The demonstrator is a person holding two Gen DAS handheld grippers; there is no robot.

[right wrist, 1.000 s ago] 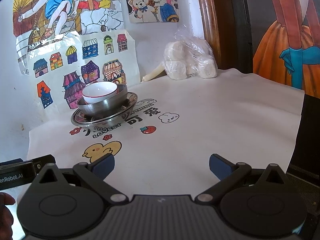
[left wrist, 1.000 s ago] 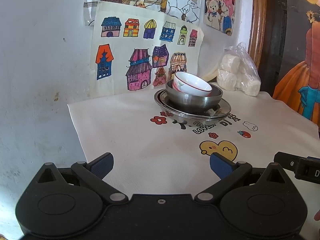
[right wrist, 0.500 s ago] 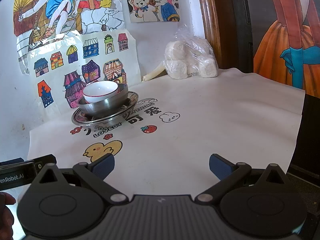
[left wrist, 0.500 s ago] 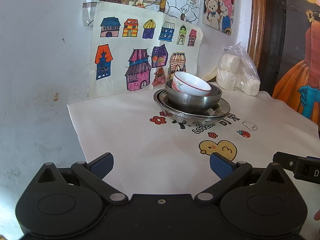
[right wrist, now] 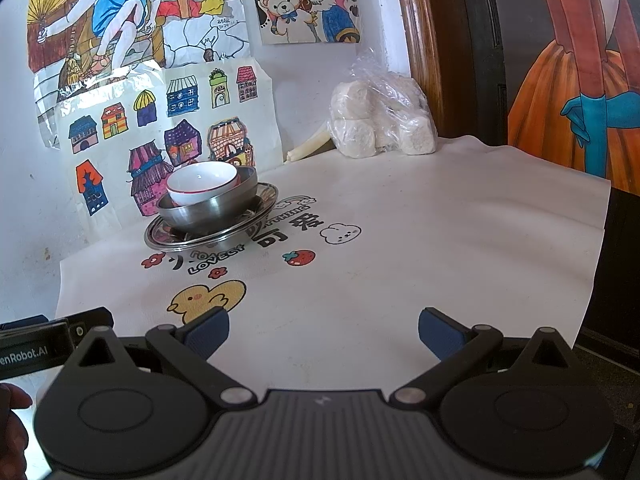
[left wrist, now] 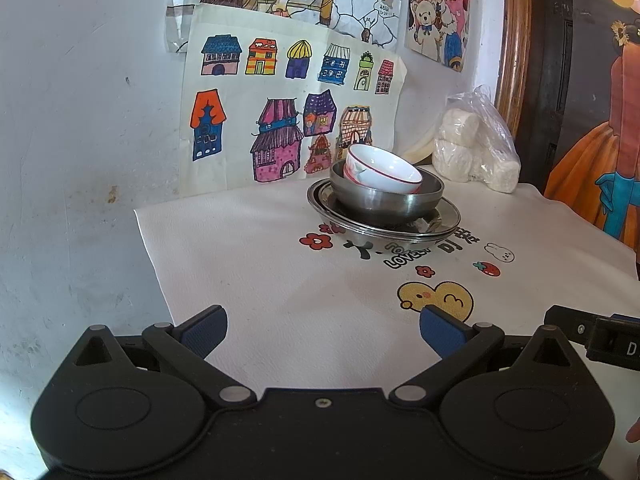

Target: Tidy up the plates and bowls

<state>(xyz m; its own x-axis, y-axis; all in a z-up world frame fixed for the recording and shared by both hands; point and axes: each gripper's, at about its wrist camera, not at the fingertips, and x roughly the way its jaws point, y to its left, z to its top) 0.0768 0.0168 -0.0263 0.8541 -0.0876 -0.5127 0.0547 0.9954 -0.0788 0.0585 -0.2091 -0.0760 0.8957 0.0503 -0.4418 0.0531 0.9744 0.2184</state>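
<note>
A white ceramic bowl with a red rim [left wrist: 382,170] sits tilted inside a steel bowl [left wrist: 386,200], which stands on stacked steel plates [left wrist: 440,222] at the back of the table. The same stack shows in the right wrist view: white bowl [right wrist: 202,182], steel bowl [right wrist: 212,210], plates [right wrist: 160,236]. My left gripper [left wrist: 322,330] is open and empty, well in front of the stack. My right gripper [right wrist: 324,330] is open and empty, near the table's front, to the right of the stack.
A white tablecloth [right wrist: 420,240] with cartoon prints covers the table. A plastic bag of white lumps [right wrist: 380,124] lies at the back right by a wooden frame [right wrist: 416,40]. Drawings hang on the wall [left wrist: 80,120] behind. The table's left edge [left wrist: 152,264] is close to the wall.
Both views have shifted very slightly; the stack sits a touch lower in frame. Both grippers stay open and empty.
</note>
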